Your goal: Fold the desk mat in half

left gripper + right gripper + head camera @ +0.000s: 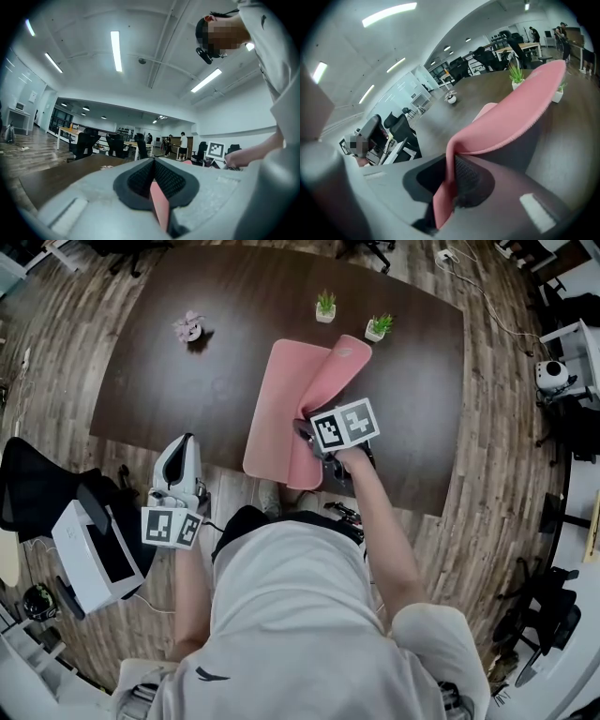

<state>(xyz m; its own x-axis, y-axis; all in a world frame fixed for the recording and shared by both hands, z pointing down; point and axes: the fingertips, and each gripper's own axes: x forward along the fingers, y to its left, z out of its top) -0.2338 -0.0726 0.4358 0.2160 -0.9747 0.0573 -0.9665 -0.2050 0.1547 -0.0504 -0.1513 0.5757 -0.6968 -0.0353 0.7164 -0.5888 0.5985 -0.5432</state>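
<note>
Between the jaws of the right tool (pixel 451 161) — pink desk mat (pixel 281 395) edge, pinched tight, held up off the bench (pixel 150 390) and curling over; left tool (pixel 153 161) closed, well apart.

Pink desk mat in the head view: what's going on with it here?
A person is folding the pink desk mat on the dark table. The right tool is shut on one edge of the mat and holds that side lifted in an arch over the part lying flat, so the fold is not yet laid down. The left tool, jaws together, is held off the table's near edge, away from the mat.
</note>
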